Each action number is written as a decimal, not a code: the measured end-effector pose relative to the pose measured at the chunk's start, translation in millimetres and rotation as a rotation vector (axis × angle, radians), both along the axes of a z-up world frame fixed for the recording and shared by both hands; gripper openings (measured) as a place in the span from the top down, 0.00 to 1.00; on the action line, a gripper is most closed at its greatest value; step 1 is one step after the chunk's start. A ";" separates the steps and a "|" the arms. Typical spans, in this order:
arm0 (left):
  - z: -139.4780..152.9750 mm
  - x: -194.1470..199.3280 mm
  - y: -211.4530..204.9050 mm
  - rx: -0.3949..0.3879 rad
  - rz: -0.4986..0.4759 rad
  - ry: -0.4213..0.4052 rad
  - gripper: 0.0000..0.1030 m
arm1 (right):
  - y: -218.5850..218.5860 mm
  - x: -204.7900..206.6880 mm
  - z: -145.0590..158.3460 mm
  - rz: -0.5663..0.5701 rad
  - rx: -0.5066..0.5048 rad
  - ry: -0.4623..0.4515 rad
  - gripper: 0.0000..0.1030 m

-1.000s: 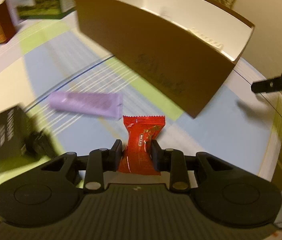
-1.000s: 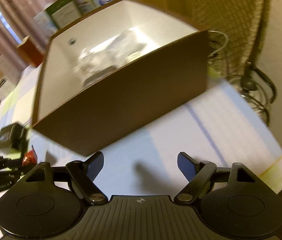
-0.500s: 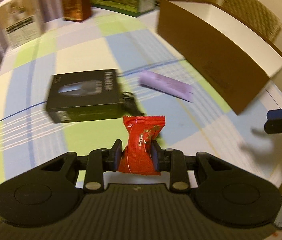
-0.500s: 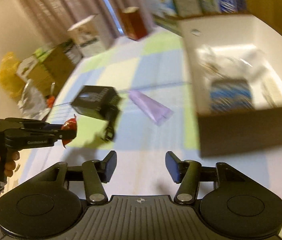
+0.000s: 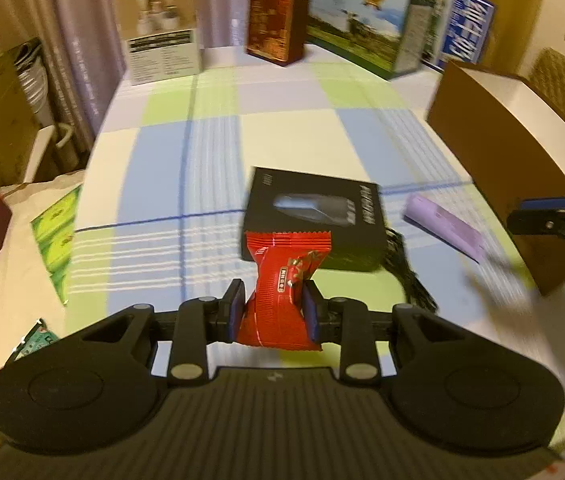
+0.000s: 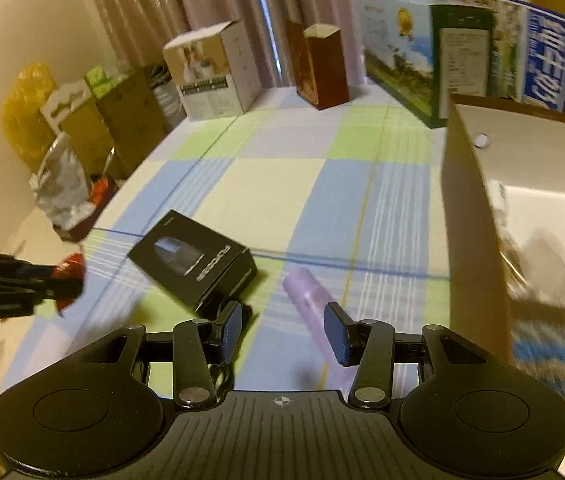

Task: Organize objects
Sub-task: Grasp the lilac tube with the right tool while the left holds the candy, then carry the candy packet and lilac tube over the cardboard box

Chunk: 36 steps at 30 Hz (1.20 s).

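left gripper [image 5: 272,304] jaws clamped on red candy packet [image 5: 284,276], held above tabletop [image 5: 282,136]. right gripper [image 6: 282,330] jaws spread, empty — purple tube [image 6: 308,292] at 12 o'clock. brown box [image 6: 522,184] partly filled at 2 o'clock; black box [image 6: 192,266], tube, candy left.

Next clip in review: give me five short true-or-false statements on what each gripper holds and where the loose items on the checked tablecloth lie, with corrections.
1. The left gripper is shut on the red foil candy wrapper. True.
2. The right gripper holds the purple tube. False: its jaws stand open and empty above the tube.
3. The black rectangular product box lies flat on the checked tablecloth. True.
4. The purple tube is inside the brown cardboard box. False: it lies on the cloth outside.
5. The brown box is empty. False: blurred items show inside.
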<state>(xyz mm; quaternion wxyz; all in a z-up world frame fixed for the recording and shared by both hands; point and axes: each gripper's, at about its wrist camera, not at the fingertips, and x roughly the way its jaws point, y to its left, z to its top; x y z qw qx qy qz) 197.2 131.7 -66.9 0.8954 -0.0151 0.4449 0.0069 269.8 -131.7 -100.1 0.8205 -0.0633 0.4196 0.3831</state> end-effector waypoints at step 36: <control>-21.4 32.5 31.0 -0.027 0.119 0.078 0.75 | 34.2 7.7 -75.3 0.024 -0.222 0.040 0.72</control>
